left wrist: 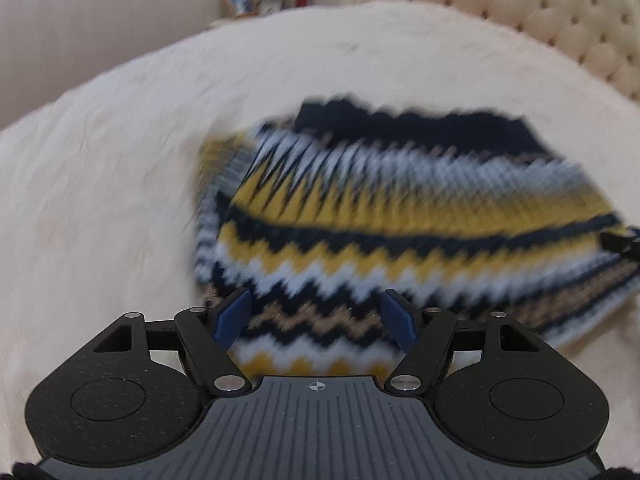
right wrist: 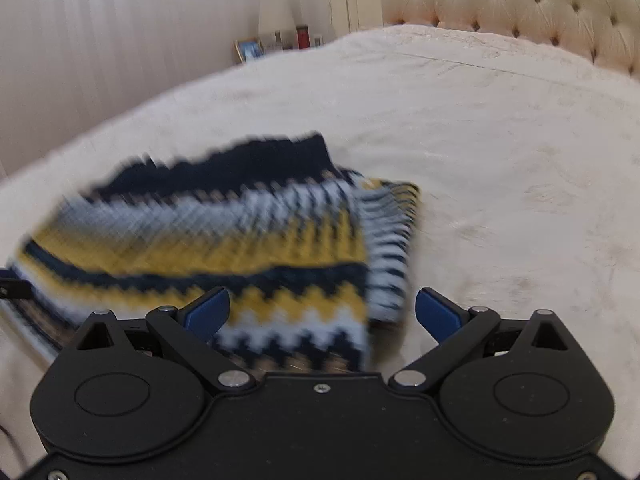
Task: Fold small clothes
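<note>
Sweater (left wrist: 400, 216) lies folded on the bed (left wrist: 120, 160), below the headboard (left wrist: 560, 20). Both grippers, left (left wrist: 316, 320) and right (right wrist: 322, 316), have spread fingers; pinch matching corners evenly, I think.

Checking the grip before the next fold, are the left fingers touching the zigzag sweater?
Cannot tell. In the left wrist view, the open fingers overlap the blurred zigzag sweater.

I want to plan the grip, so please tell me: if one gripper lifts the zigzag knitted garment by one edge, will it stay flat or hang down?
The zigzag knitted garment probably hangs down limp: it already lies in soft layers on the bedcover. Its thick knit suggests the pads may hold it without slipping. The folds would likely fall open.
</note>
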A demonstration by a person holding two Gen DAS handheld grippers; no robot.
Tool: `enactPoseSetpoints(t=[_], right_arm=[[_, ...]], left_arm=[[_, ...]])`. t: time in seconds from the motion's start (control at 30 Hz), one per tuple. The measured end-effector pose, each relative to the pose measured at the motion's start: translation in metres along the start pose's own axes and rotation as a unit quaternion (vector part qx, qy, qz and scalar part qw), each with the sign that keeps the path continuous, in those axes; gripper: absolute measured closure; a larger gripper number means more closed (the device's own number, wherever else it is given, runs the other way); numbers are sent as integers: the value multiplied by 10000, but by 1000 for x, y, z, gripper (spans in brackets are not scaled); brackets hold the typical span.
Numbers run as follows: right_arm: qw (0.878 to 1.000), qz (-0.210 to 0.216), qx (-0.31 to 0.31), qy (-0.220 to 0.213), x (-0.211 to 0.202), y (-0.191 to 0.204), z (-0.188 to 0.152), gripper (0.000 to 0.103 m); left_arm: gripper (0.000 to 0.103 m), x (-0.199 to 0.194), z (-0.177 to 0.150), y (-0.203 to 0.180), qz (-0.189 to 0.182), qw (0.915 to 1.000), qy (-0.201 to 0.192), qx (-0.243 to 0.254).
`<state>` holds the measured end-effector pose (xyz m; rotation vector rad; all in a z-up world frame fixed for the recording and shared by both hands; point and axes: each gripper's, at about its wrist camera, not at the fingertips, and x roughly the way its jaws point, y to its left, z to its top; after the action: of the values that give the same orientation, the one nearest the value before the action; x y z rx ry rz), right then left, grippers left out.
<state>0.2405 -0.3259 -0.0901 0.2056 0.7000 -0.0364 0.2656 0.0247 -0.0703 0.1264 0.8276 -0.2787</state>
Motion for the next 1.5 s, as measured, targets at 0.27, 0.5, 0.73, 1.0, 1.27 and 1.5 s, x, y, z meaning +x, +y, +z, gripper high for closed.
enactPoseSetpoints(t=[0.27, 0.5, 0.73, 1.0, 1.27, 1.5], right_arm=[[9979, 273, 469, 360, 16, -21, -6, 0], [9972, 415, 585, 221, 17, -26, -12, 0], [9967, 462, 616, 245, 18, -27, -10, 0], [9959, 482, 703, 287, 17, -27, -7, 0], [9944, 570, 830, 316, 17, -31, -6, 0], [9941, 586, 848, 326, 17, -30, -5, 0]], left_arm=[[24, 9, -11, -5, 129, 9993, -339, 91], [18, 9, -24, -12, 261, 9974, -671, -3], [18, 3, -15, -11, 152, 9994, -309, -86], [19, -32, 22, -47, -102, 9989, -396, -250], [19, 16, 55, -92, -39, 9999, -116, 97], [12, 60, 46, -110, 261, 9975, 310, 580]])
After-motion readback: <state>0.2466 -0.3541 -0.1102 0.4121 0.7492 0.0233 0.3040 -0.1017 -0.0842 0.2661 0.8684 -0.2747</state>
